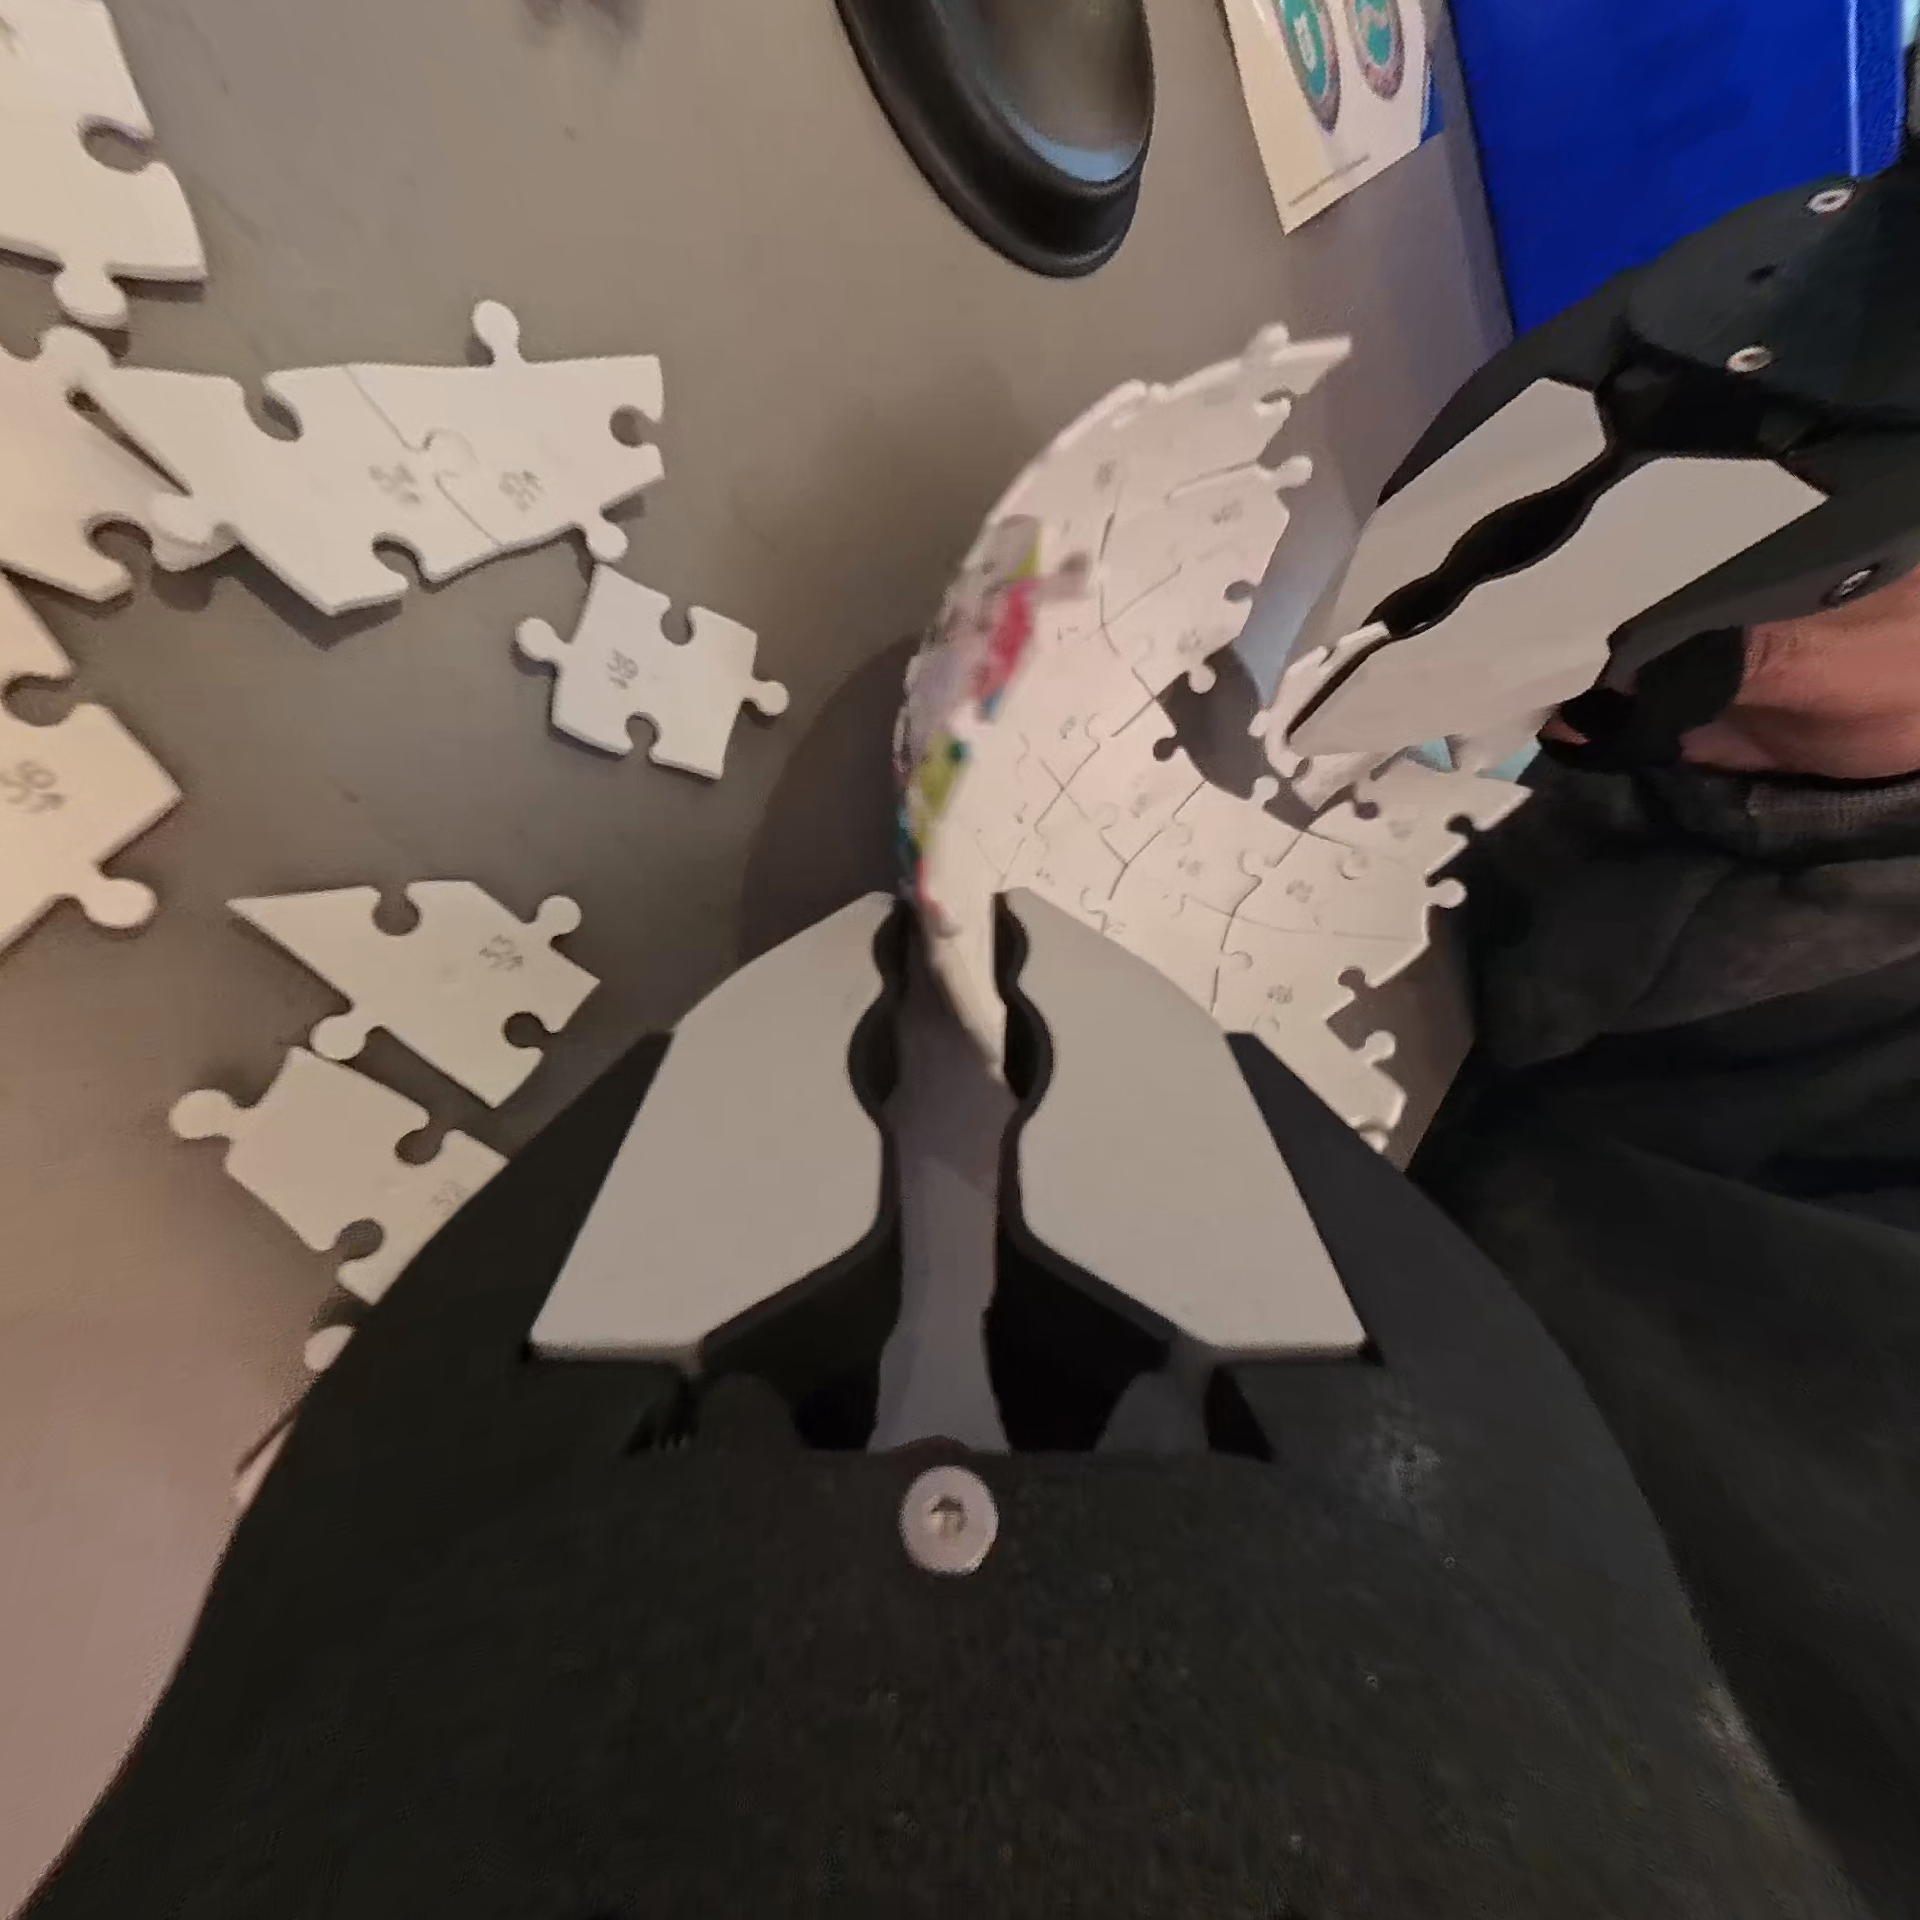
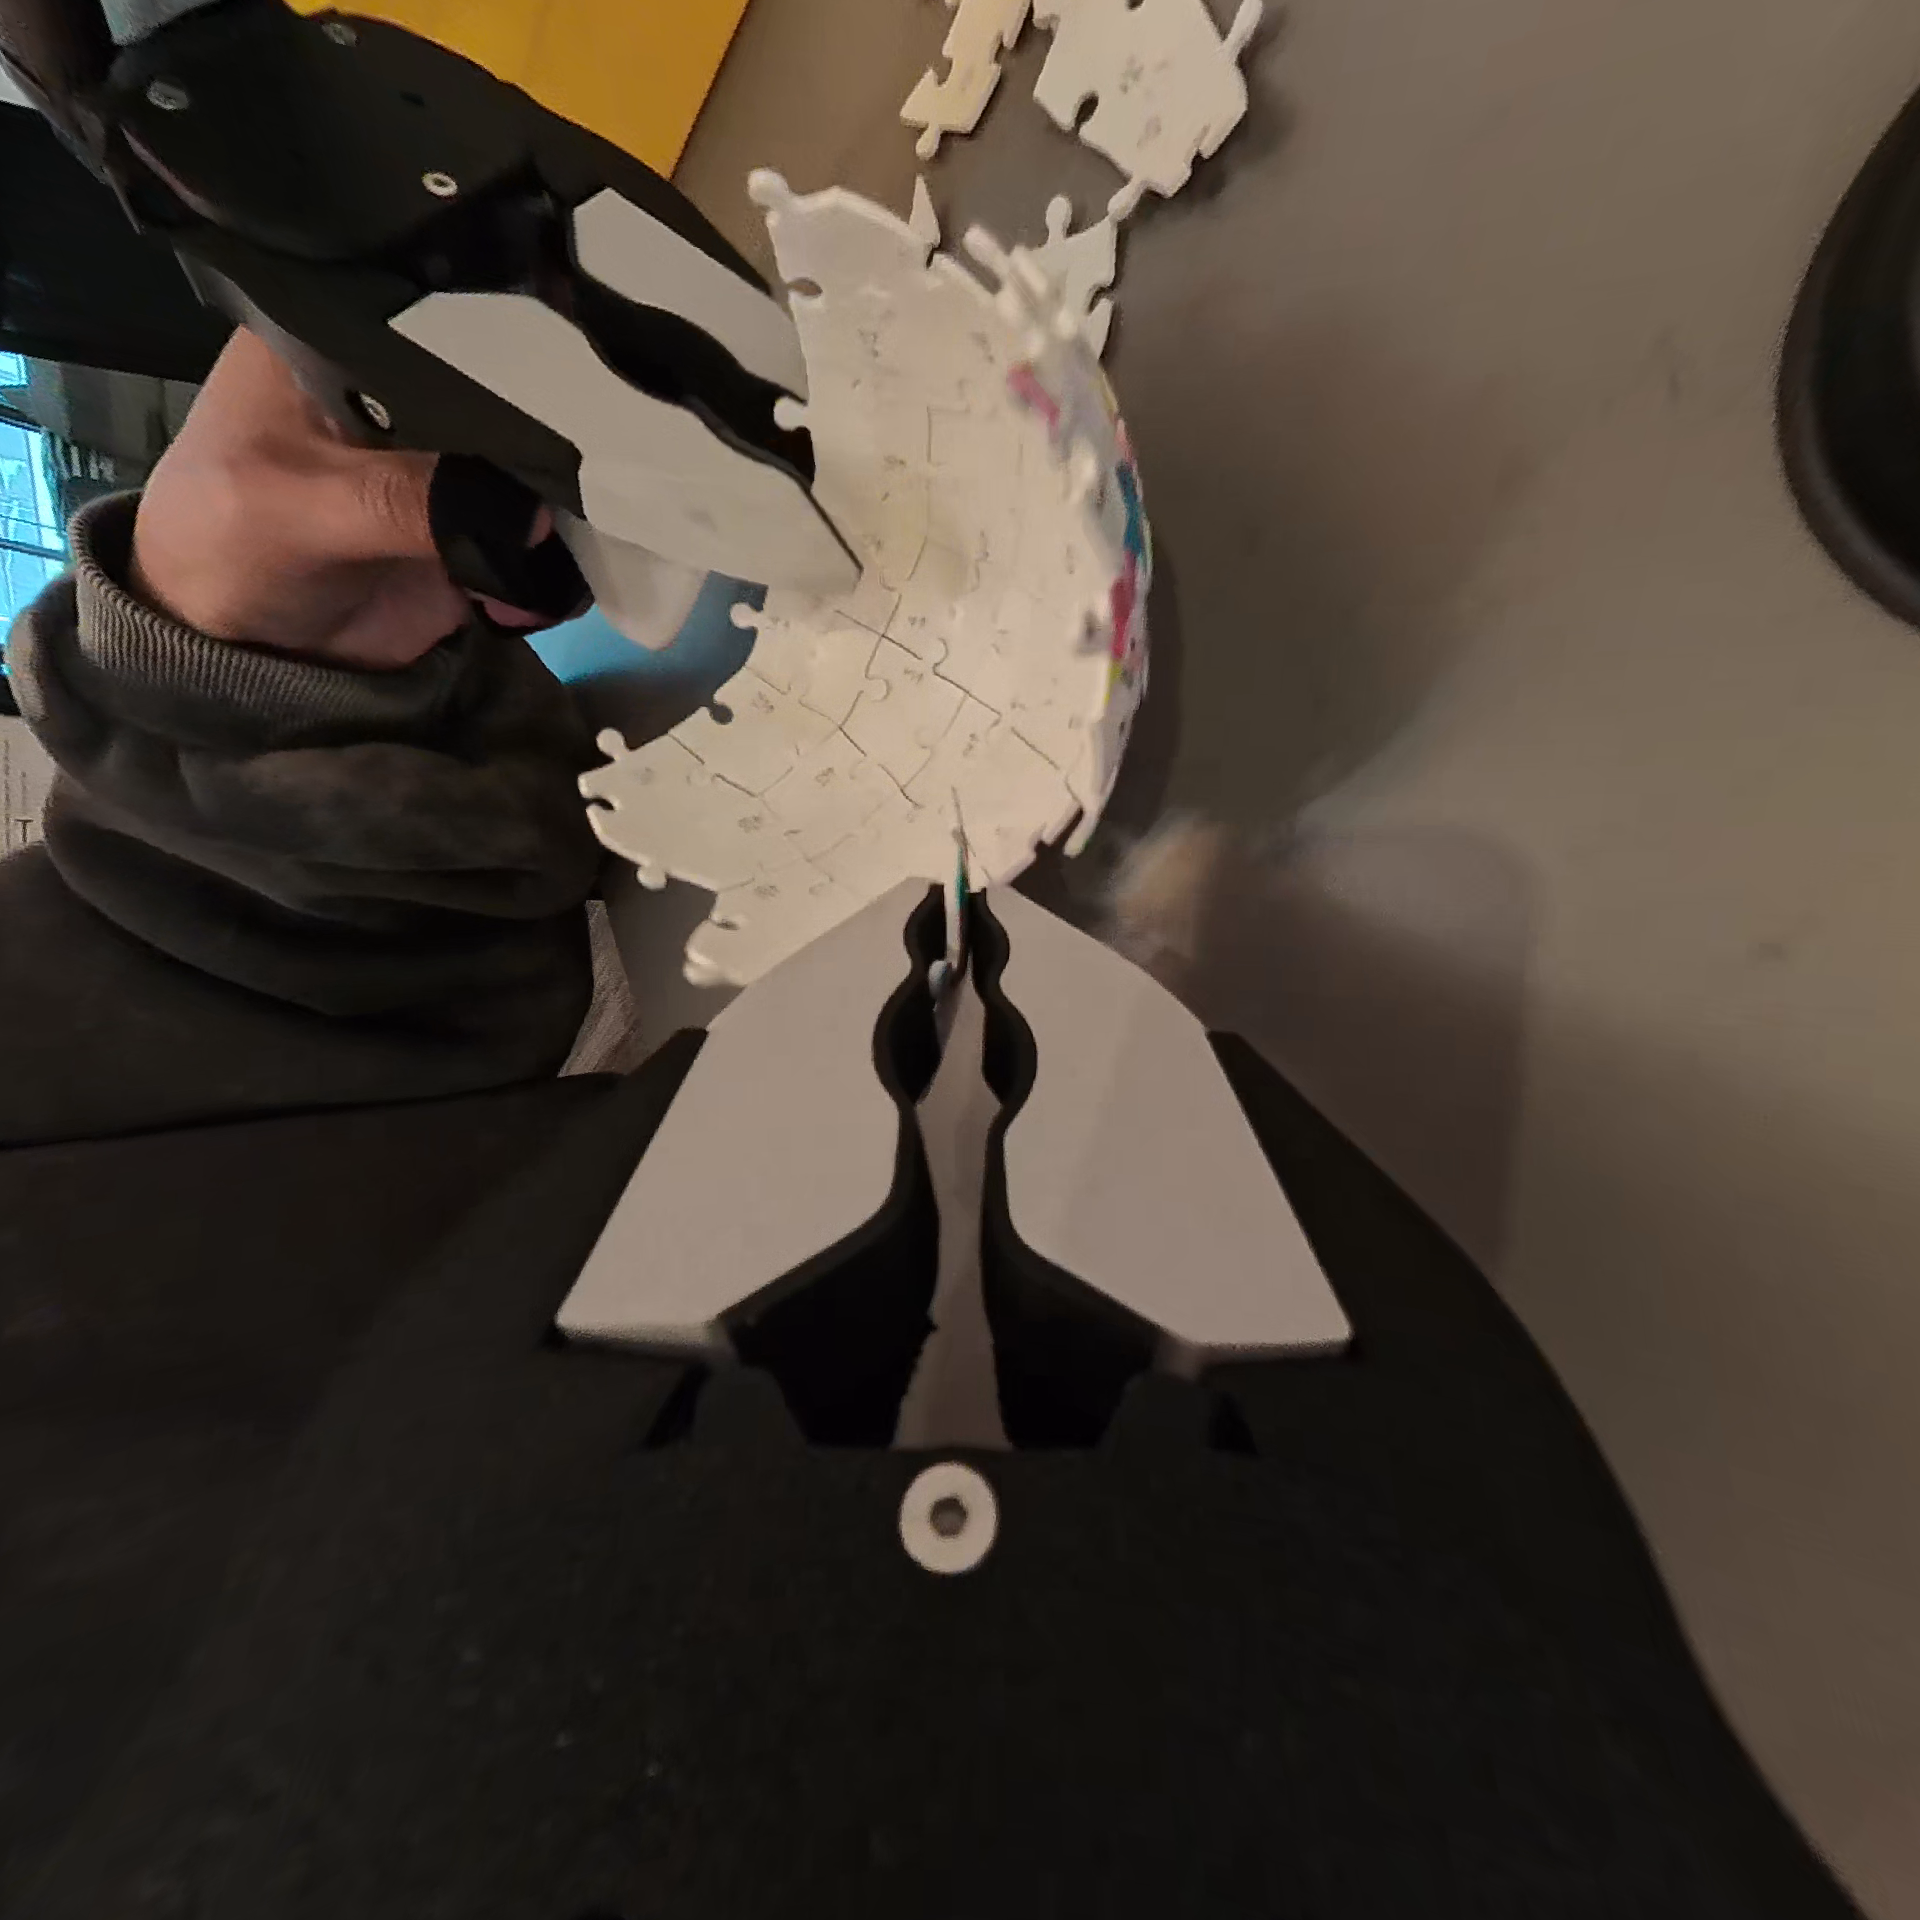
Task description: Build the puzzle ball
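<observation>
The partly built puzzle ball point(image 1: 1132, 831) is a white bowl-shaped shell with a coloured outside, held up above the grey table point(image 1: 727, 260). My left gripper point(image 1: 951, 909) is shut on the shell's rim; it also shows in the right wrist view point(image 2: 821, 468), clamped on the shell's point(image 2: 935, 665) upper left edge. My right gripper point(image 2: 961, 899) is shut on a single puzzle piece point(image 2: 958, 883), seen edge-on. In the left wrist view the right gripper point(image 1: 1314, 686) holds that piece point(image 1: 1311, 670) against the edge of a dark gap point(image 1: 1216, 707) in the shell.
Several loose white pieces lie on the table to the left, one single point(image 1: 644, 675), some joined point(image 1: 416, 478). A black-rimmed round hole point(image 1: 1018, 135) is behind them. A card with stickers point(image 1: 1340, 94) and a blue object point(image 1: 1662, 135) are at the back. A person's hand point(image 2: 291, 520) and dark sleeve point(image 2: 312, 810) hold the left gripper. Across from one pair of fingers to the other is roughly 9 cm.
</observation>
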Demonstrator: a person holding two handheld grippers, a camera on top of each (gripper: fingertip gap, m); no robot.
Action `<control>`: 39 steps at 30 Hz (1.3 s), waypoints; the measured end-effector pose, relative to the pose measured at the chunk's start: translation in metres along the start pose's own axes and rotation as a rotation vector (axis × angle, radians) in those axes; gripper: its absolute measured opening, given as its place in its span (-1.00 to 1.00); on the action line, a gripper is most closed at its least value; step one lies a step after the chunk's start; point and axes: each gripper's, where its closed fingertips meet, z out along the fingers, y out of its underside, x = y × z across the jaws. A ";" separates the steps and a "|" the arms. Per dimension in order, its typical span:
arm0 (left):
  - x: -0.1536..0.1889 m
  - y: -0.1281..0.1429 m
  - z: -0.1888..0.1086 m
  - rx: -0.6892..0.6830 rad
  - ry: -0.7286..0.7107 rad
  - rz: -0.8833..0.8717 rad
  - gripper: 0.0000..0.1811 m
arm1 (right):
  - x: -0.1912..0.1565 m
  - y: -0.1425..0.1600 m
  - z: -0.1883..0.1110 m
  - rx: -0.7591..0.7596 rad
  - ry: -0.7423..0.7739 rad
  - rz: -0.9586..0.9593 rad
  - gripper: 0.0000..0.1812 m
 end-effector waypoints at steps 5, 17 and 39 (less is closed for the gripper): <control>-0.002 0.001 -0.002 0.006 -0.083 0.054 -0.96 | 0.003 -0.002 -0.002 -0.003 -0.011 0.020 -0.97; 0.016 0.006 -0.017 0.159 -0.490 0.188 -0.98 | -0.020 0.018 -0.003 0.045 -0.079 0.142 -0.97; 0.039 0.011 -0.023 0.162 -0.747 0.332 -0.98 | 0.001 0.030 0.029 0.143 0.048 0.157 -0.95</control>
